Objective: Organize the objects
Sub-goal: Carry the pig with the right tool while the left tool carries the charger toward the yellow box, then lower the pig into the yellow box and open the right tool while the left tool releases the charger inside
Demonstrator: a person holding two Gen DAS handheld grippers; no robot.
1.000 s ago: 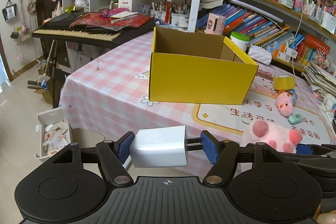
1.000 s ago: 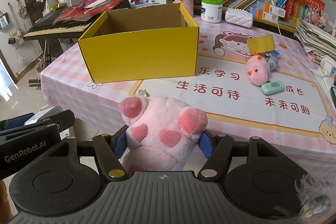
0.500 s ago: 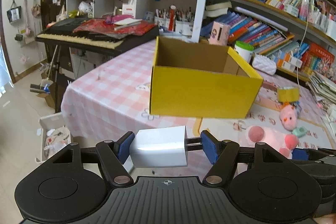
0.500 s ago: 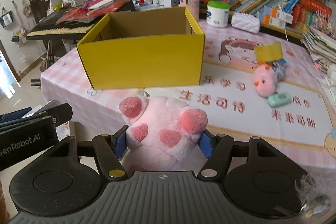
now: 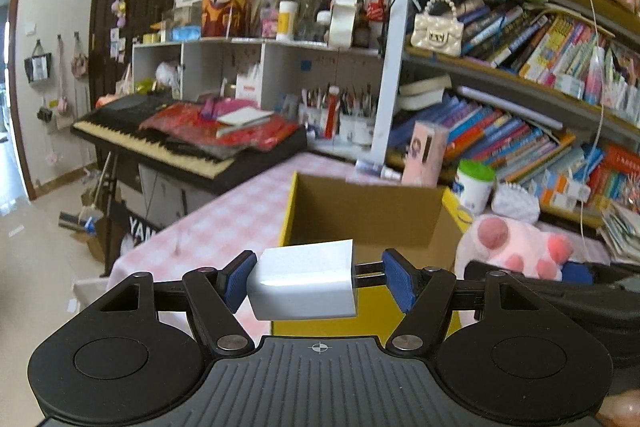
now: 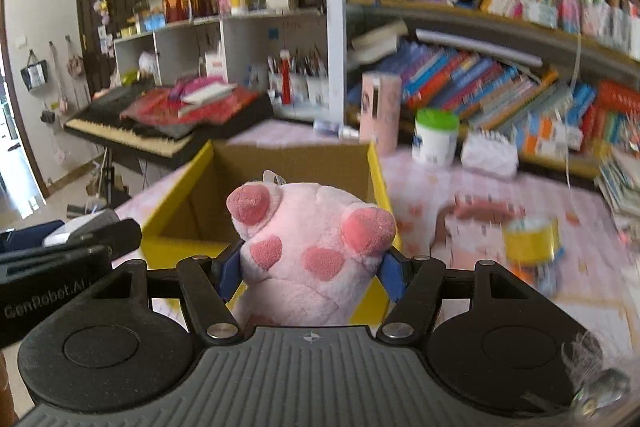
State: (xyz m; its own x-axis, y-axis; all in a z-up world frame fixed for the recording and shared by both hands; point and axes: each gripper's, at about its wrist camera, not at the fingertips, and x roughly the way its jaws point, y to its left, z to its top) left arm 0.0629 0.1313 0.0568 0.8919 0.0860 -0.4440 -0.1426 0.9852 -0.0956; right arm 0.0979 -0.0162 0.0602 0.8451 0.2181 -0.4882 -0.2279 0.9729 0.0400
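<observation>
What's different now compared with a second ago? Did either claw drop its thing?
Neither let go. Both grippers moved forward and up toward the yellow box, whose open top now shows. The left gripper still holds the white charger block, though its right pad shows a gap; the right gripper still clamps the pink plush paw. The box stayed on the table.

My feeds: bright daylight from the left; fisheye bending at edges; right view motion-blurred across bookshelves (image 6: pixel 500 39) and table (image 6: pixel 500 211); left view sharper.
</observation>
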